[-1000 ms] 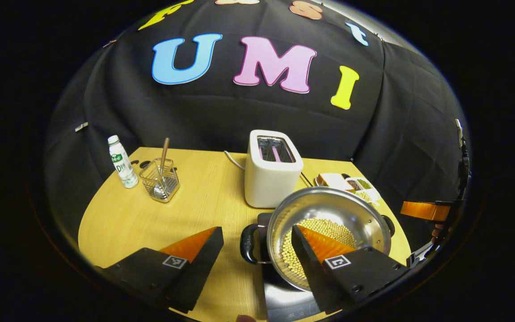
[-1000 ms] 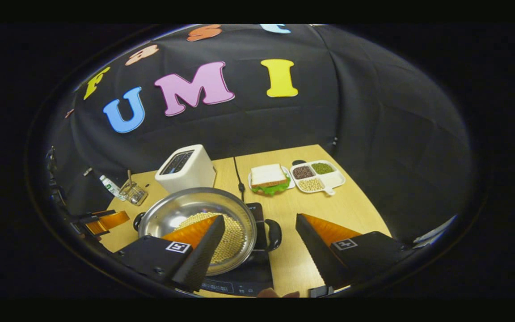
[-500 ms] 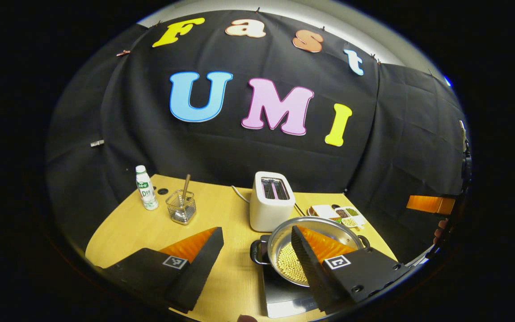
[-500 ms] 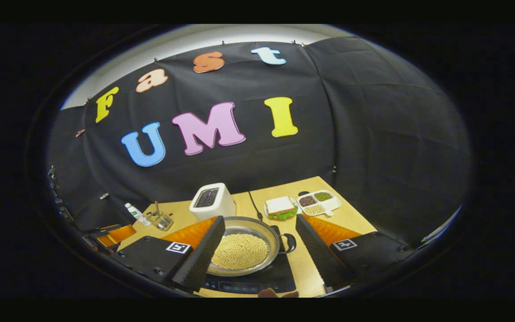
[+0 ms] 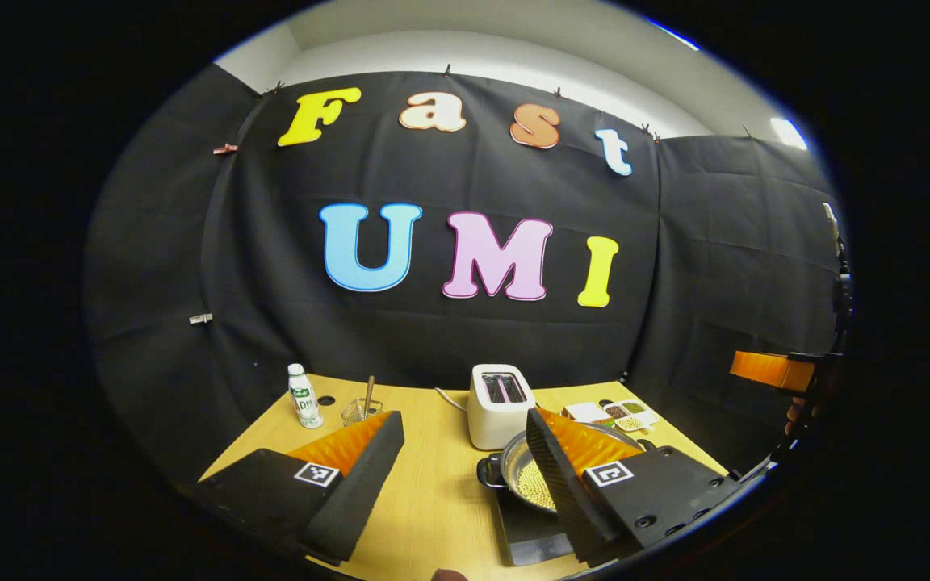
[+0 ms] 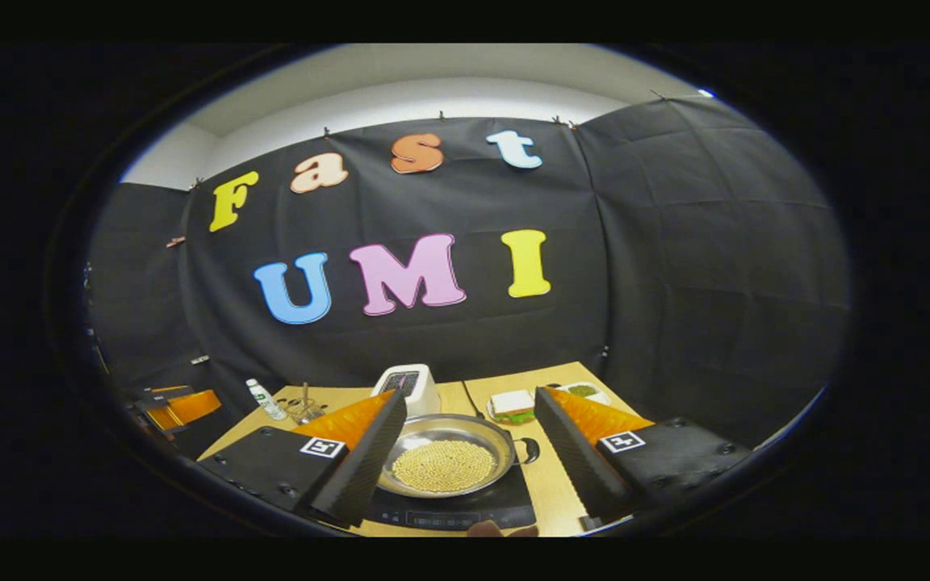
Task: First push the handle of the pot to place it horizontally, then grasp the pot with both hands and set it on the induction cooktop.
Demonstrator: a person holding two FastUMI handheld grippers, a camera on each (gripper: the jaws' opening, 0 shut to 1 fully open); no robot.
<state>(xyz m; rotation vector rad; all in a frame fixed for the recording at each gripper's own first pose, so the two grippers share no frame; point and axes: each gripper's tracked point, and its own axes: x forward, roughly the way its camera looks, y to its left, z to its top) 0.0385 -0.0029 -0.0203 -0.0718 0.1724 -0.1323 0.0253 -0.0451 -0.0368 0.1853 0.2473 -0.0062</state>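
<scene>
Both sets of jaws stood wide apart and held nothing: the left gripper (image 5: 465,452) and the right gripper (image 6: 469,440) hung above the near edge of the wooden surface (image 5: 433,500). Between them the steel pot (image 6: 445,464), with pale beans in its bottom, sat on the black induction cooktop (image 6: 453,508), one black handle (image 6: 531,450) pointing right. Behind it stood a white toaster (image 5: 499,405); a bottle (image 5: 302,395) and a wire basket (image 5: 358,410) were far left, a sandwich plate (image 6: 512,405) far right
</scene>
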